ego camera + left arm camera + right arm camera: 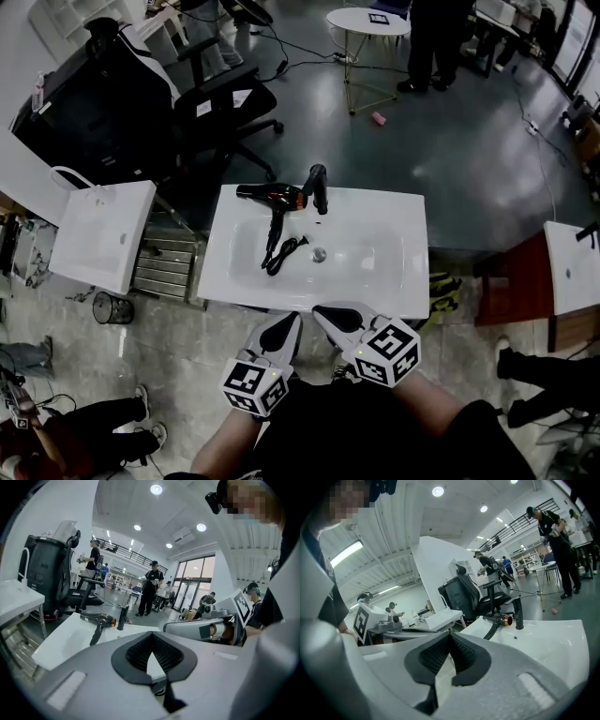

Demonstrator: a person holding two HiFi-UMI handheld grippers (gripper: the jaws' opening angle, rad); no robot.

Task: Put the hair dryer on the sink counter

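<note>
Held left gripper and right gripper closed and empty, well apart from the hair dryer

Head view: saw both grippers side by side at the near edge of the sink counter, the hair dryer across the basin on the far rim, just beside the faucet, cord in the bowl. Left gripper view: found jaws together on nothing, hair dryer ahead to the left. Right gripper view: found jaws together on nothing, hair dryer ahead to the right

Hair dryer on sink counter, left of faucet
</note>
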